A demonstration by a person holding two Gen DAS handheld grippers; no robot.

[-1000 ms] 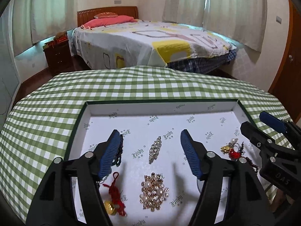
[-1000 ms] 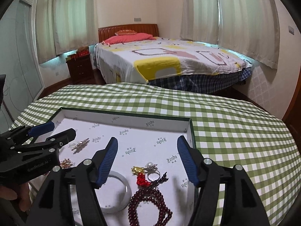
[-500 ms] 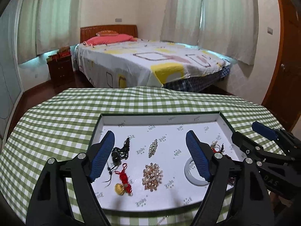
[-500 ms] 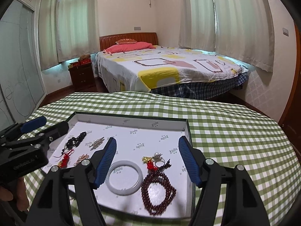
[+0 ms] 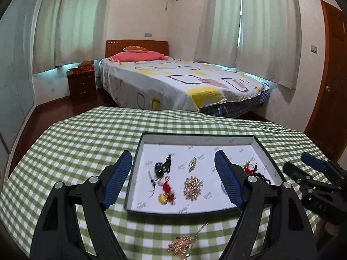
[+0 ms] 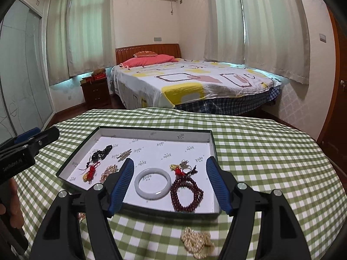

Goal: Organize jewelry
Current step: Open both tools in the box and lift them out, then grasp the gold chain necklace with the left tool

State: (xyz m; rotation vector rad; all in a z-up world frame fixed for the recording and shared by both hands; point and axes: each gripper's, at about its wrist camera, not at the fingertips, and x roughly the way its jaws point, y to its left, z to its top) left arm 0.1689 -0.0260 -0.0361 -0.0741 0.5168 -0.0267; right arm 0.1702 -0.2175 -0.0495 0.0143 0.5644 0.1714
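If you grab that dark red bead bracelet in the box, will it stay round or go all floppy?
Probably floppy: the dark red bead bracelet lies in loose, uneven loops, not one firm circle like the white bangle beside it. The round, shiny beads may slip or roll between the pads. It likely would dangle if lifted by one side.

Tray (image 6: 213,149): on the table (image 6: 271,151), bed (image 6: 195,82) behind it.
Bangle (image 6: 151,183): in the tray, near its front wall.
Bead bracelet (image 6: 187,192): in the tray, just right of the bangle (the two nearly touch).
Tassel charm (image 6: 91,171): in the tray's left part.
Chain (image 6: 198,241): on the table, before the tray.
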